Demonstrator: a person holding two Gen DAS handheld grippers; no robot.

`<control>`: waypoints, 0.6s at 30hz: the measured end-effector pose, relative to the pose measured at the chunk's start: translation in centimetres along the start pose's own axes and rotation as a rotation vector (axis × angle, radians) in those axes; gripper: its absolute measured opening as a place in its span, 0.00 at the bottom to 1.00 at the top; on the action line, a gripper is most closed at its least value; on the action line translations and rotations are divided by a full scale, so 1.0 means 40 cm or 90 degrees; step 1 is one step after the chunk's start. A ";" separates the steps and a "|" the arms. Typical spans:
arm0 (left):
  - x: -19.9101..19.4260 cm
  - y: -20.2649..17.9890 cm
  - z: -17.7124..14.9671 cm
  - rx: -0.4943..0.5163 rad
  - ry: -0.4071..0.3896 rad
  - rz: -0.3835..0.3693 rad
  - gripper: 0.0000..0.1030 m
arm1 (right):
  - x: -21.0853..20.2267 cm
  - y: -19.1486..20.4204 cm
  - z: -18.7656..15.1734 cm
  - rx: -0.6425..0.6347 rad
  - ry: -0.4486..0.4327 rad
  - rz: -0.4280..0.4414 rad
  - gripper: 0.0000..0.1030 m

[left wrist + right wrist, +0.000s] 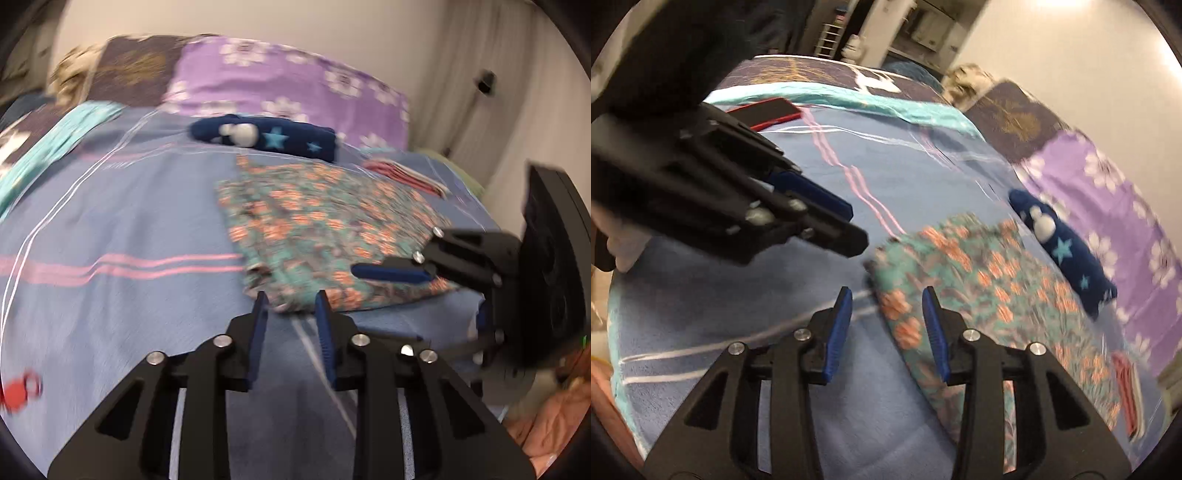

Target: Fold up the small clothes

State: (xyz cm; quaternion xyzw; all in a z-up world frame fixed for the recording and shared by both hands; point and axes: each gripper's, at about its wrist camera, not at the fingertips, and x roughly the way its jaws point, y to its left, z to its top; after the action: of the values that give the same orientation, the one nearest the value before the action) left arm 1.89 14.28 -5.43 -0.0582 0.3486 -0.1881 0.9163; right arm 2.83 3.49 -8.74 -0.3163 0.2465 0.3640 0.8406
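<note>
A teal garment with orange flowers [325,229] lies folded flat on the blue striped bedspread [118,229]; it also shows in the right wrist view [990,280]. My left gripper [290,301] is open and empty, its tips just short of the garment's near corner. My right gripper [886,295] is open and empty over the garment's near edge. The right gripper shows in the left wrist view [413,275] lying over the garment's right side. The left gripper shows in the right wrist view [846,225] left of the garment.
A navy folded cloth with stars [266,136] lies beyond the garment. A red striped folded cloth [406,173] lies to its right. A purple flowered pillow [288,85] is at the back. A red-edged dark flat object [764,110] lies on the far bedspread.
</note>
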 end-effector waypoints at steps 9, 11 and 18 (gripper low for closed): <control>0.082 0.010 0.013 0.055 0.063 -0.024 0.11 | -0.021 -0.067 -0.064 0.124 0.036 -0.007 0.44; 0.082 0.032 0.014 0.035 0.065 -0.051 0.01 | -0.018 -0.068 -0.064 0.133 0.037 0.001 0.44; 0.000 0.091 0.014 0.004 0.026 -0.035 0.00 | -0.019 -0.063 -0.053 0.134 0.029 0.013 0.46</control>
State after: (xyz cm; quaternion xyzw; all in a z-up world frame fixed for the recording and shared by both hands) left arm 3.37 17.64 -5.88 -0.0608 0.3649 -0.2153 0.9038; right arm 3.91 0.28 -8.79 -0.2316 0.3058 0.3374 0.8597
